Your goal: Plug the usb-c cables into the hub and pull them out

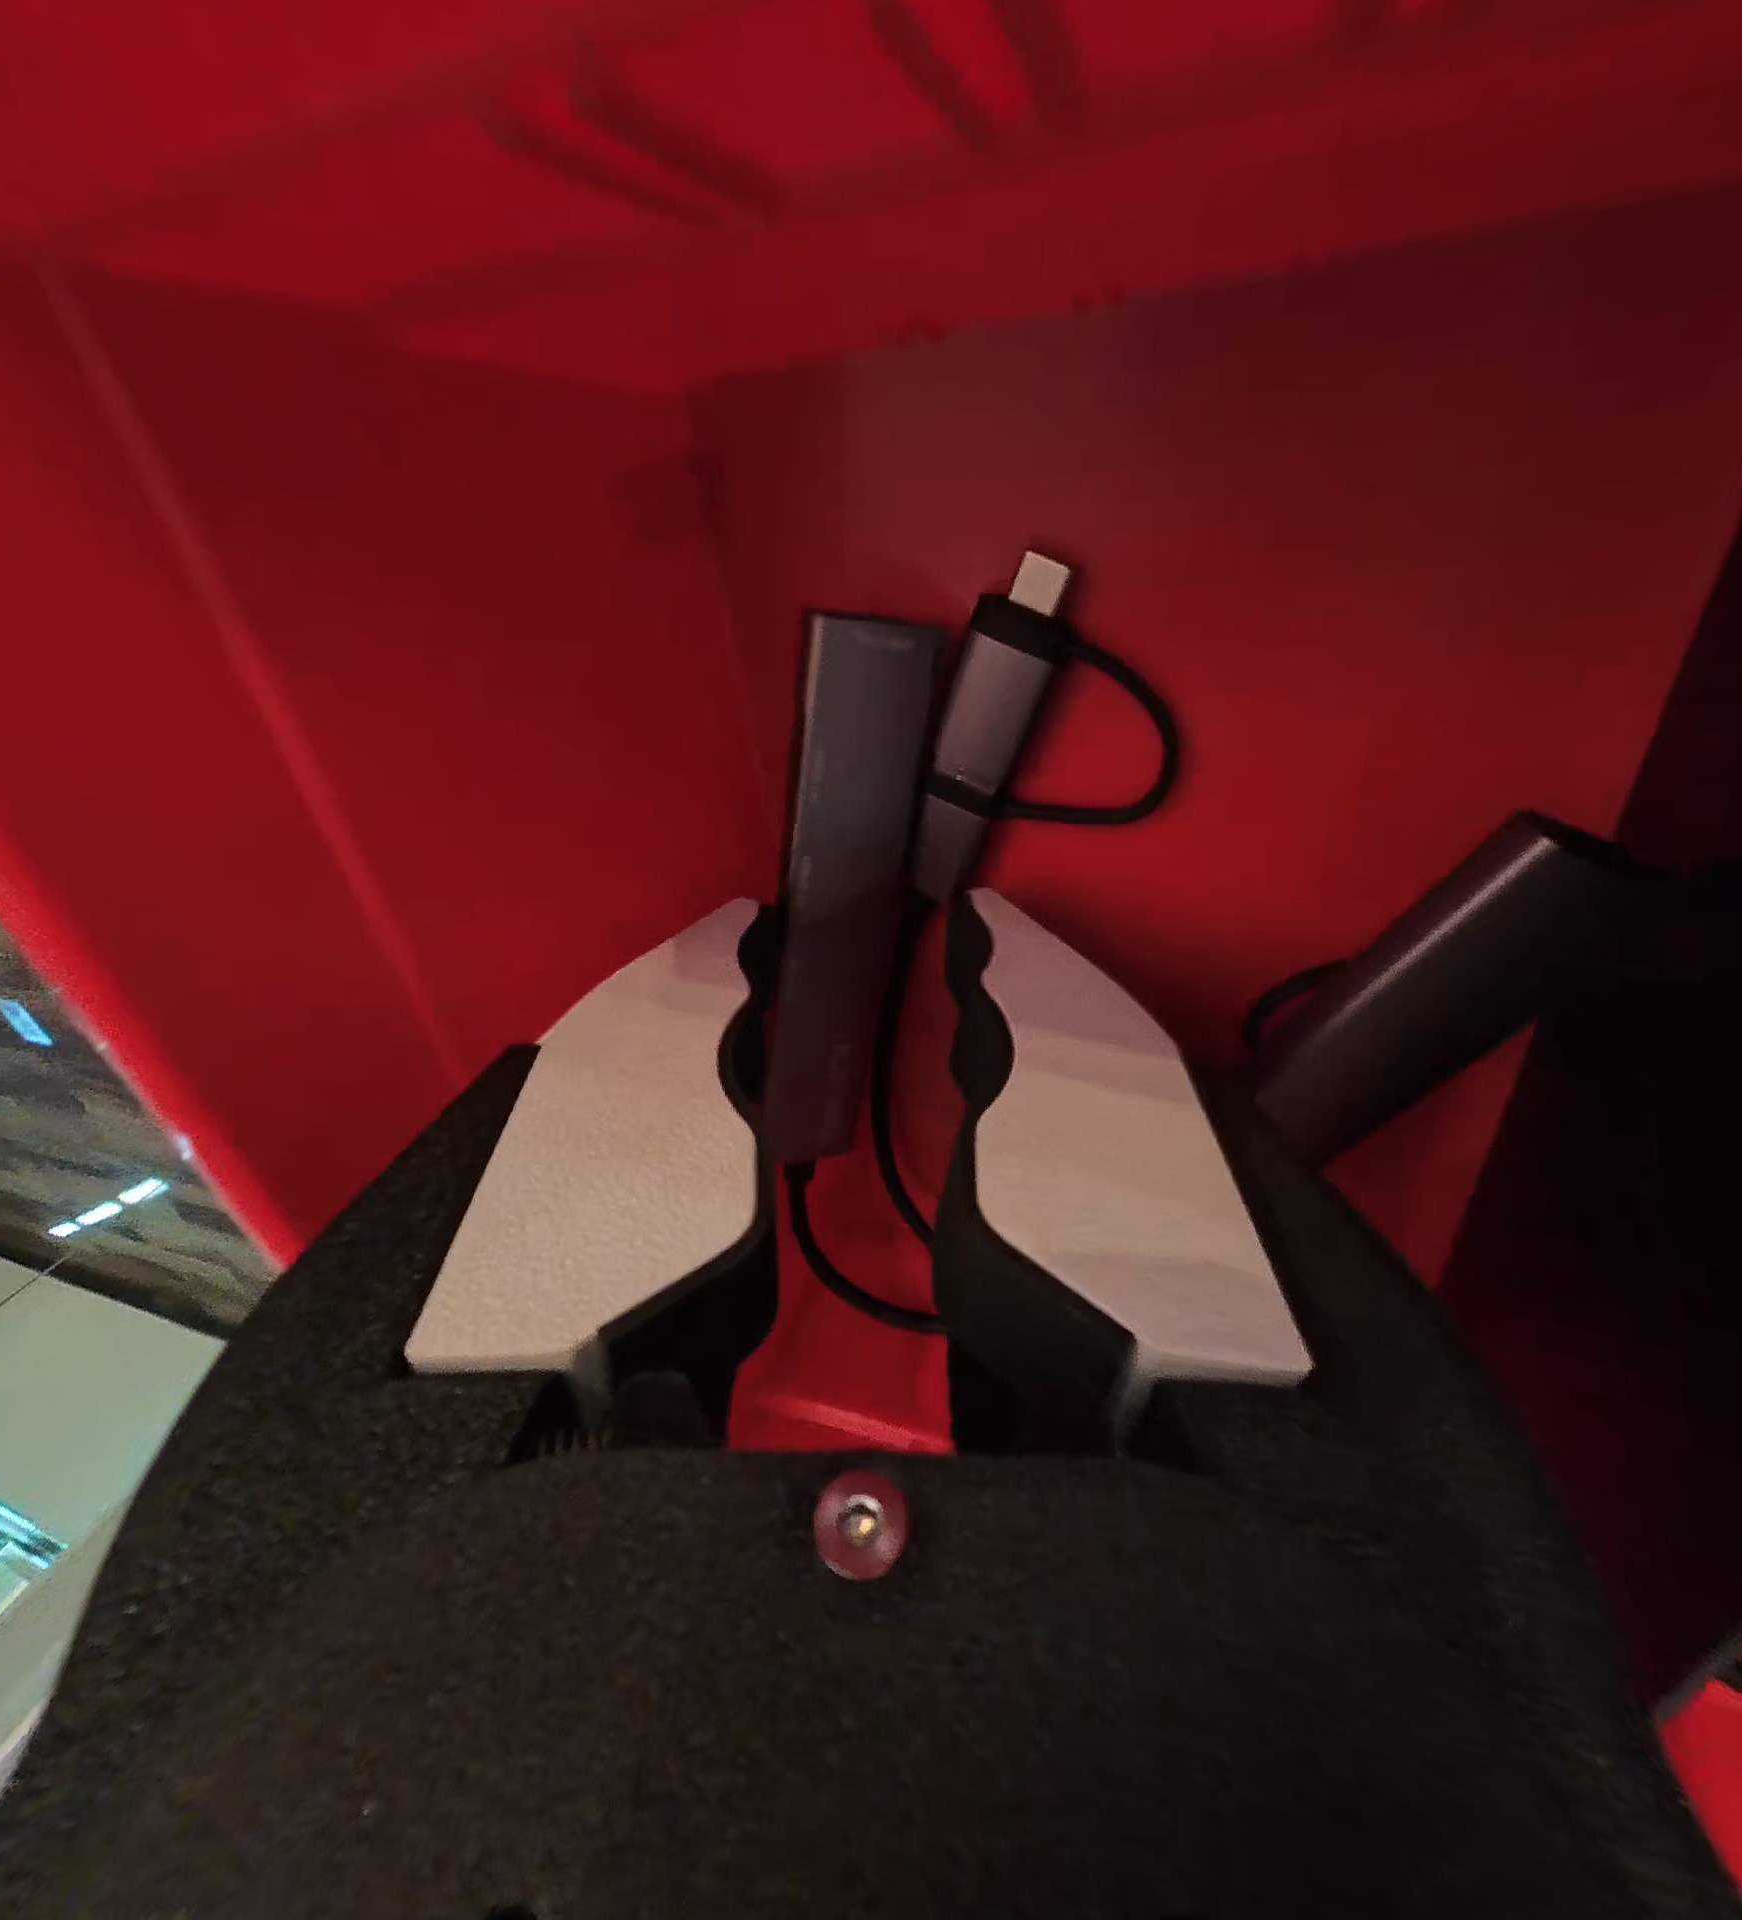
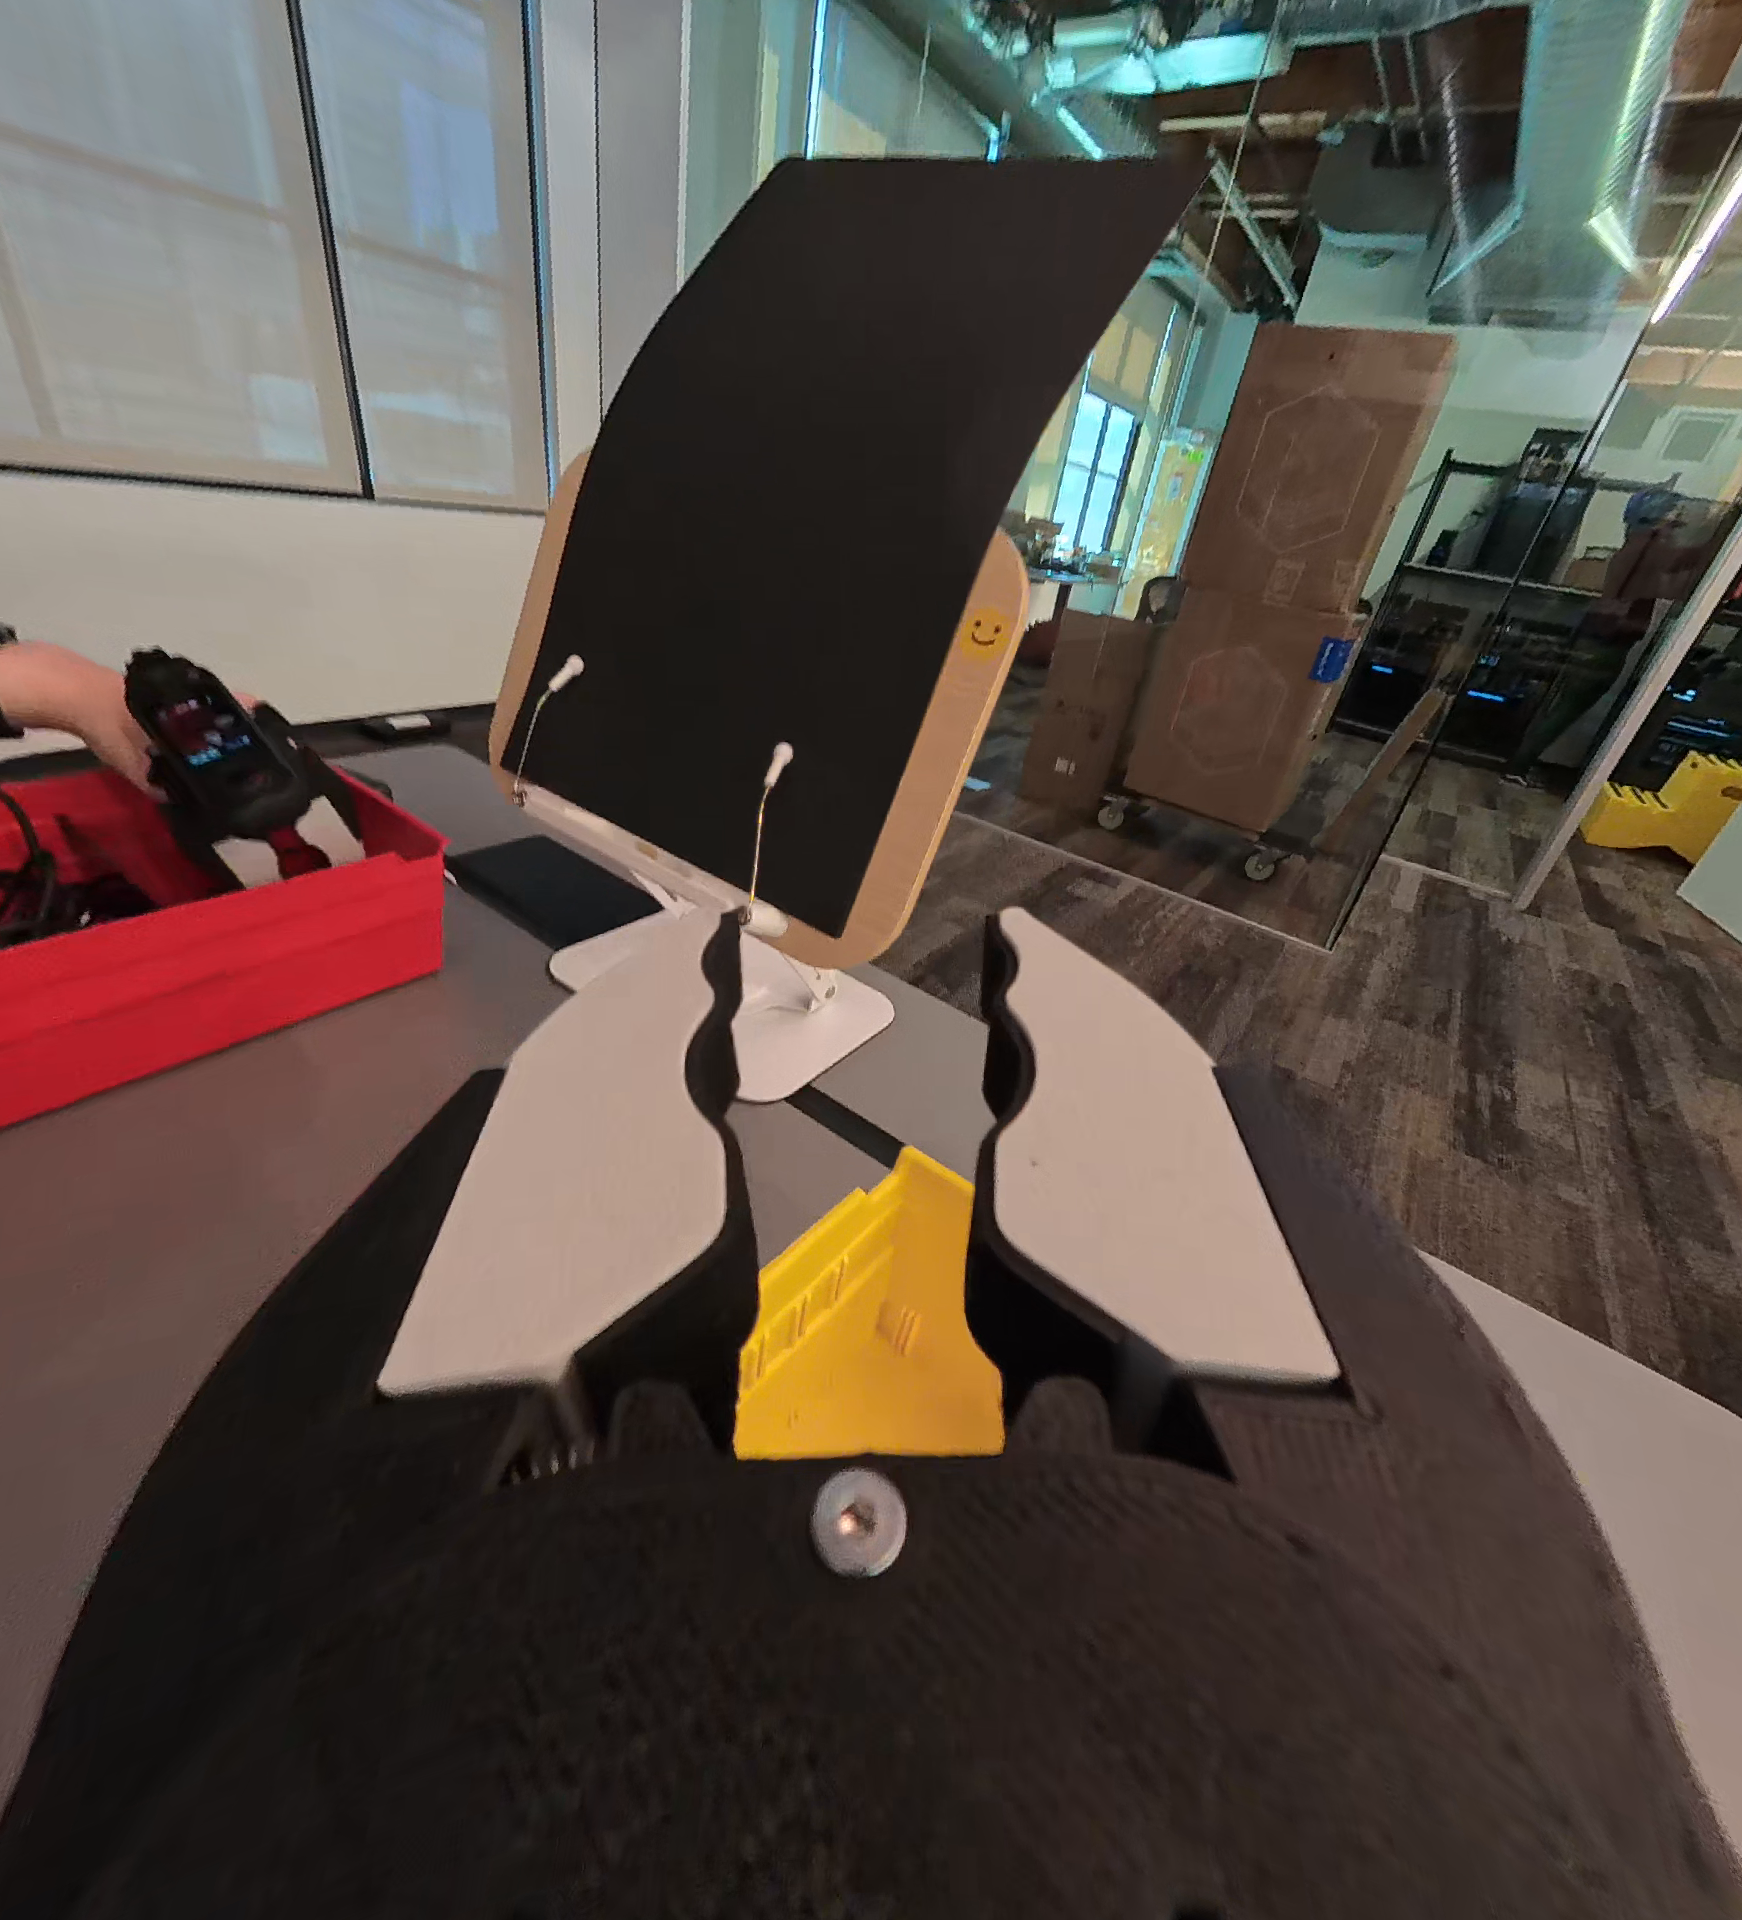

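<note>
Red bin walls (image 1: 431,623) hem the hub (image 1: 851,831).

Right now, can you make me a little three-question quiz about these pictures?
1. True or false: the left hand-held gripper is reaching inside the red bin.
2. What lies between its fingers? A) grey hub B) a pencil C) a spoon
3. Fill in: the right hand-held gripper holds ____.

Key: 1 true. 2 A. 3 nothing; it is open above the table, with a yellow block below it.
</note>
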Motion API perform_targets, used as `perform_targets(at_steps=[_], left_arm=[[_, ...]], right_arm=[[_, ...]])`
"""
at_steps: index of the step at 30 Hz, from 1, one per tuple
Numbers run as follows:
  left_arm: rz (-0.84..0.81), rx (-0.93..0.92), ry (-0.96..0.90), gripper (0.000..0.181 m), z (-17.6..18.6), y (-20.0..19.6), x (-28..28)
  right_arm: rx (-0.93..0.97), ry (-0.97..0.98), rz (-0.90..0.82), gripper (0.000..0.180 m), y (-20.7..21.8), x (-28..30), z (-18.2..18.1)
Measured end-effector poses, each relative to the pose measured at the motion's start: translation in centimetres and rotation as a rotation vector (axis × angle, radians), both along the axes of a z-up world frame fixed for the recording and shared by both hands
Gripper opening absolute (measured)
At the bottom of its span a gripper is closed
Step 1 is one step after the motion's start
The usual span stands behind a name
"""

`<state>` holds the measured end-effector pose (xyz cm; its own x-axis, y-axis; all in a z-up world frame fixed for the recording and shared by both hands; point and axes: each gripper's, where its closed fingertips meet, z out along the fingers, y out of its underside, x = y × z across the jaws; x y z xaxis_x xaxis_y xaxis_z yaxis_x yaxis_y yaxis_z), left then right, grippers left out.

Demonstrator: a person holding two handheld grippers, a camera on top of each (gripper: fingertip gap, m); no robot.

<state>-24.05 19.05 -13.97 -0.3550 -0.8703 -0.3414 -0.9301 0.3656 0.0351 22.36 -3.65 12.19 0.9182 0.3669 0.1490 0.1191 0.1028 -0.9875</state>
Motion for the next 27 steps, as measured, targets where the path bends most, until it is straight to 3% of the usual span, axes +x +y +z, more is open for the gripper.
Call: perform_targets(at_steps=[1, 7, 11, 21, 27], left_arm=[[-0.002, 0.013, 0.001, 0.023, 0.2, 0.0, 0.0], [-0.012, 0.071, -0.004, 0.023, 0.7, -0.5, -0.5], [0.035, 0.106, -0.109, 0.023, 2.8, -0.5, -0.3], [0.112, 0.308, -0.575, 0.022, 16.0, -2.2, 0.8], [0.106, 0.483, -0.659, 0.022, 23.9, -3.9, 1.2]], right_arm=[[-0.004, -0.019, -0.007, 0.045, 0.1, -0.1, -0.1], [0.013, -0.037, -0.005, 0.043, -0.1, -0.3, 0.2], [0.005, -0.014, 0.009, 0.043, -0.1, -0.2, 0.2], [-0.044, -0.062, 0.120, 0.043, 0.8, -4.7, -0.8], [-0.063, -0.094, 0.201, 0.043, 1.0, -8.2, -1.4]])
